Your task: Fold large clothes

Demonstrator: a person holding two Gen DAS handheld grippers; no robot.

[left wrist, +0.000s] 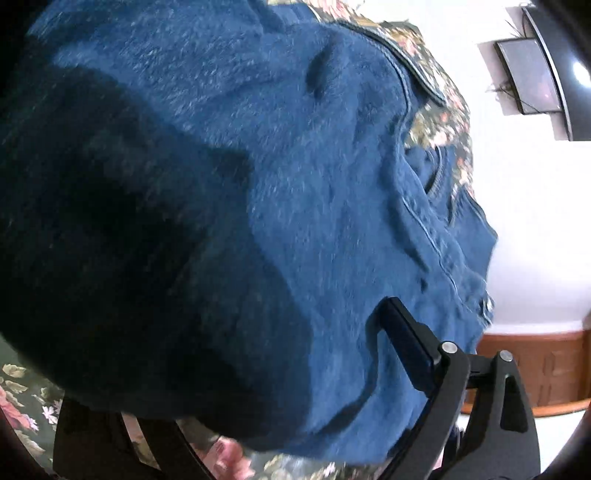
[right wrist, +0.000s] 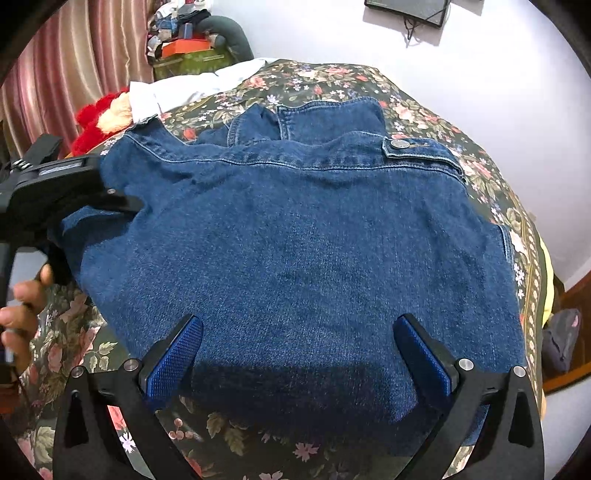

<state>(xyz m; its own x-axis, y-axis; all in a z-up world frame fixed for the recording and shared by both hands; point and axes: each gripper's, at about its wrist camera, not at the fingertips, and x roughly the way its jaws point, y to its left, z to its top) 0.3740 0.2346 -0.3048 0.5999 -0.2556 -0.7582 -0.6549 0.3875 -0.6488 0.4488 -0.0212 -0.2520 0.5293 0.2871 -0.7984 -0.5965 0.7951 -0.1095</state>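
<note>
White walls close off the room behind a bed spread with a dark floral cover [right wrist: 325,79], and on it lies our blue denim jacket [right wrist: 295,258], back panel up, filling the space ahead of the right tongs [right wrist: 297,354]. Those tongs stand wide open, their blue ribbed pads [right wrist: 173,360] set apart over the near hem and holding nothing. Beyond them, at the far edge of the jacket, we see a buttoned waist tab [right wrist: 410,146] to the right and a flap of denim folded over toward the middle. The button is too small for us to read any stamp, and we find no label or writing on the cloth.

To the left of the right tongs, the left tongs [right wrist: 85,184] reach in at the jacket's side, a hand [right wrist: 22,310] showing below them. In the left wrist view the denim [left wrist: 295,166] bulges up close over the left tongs [left wrist: 258,369]; only the right-hand finger [left wrist: 404,343] is visible, pressed against the cloth, the other hidden beneath it, so we cannot tell whether they grip it.

Past the bed's far left corner we see pink curtains [right wrist: 66,62], a pile of boxes and clutter [right wrist: 184,40], a white sheet [right wrist: 192,86] and a red-and-cream plush toy [right wrist: 103,114]. A dark framed panel [right wrist: 406,9] hangs on the wall.
</note>
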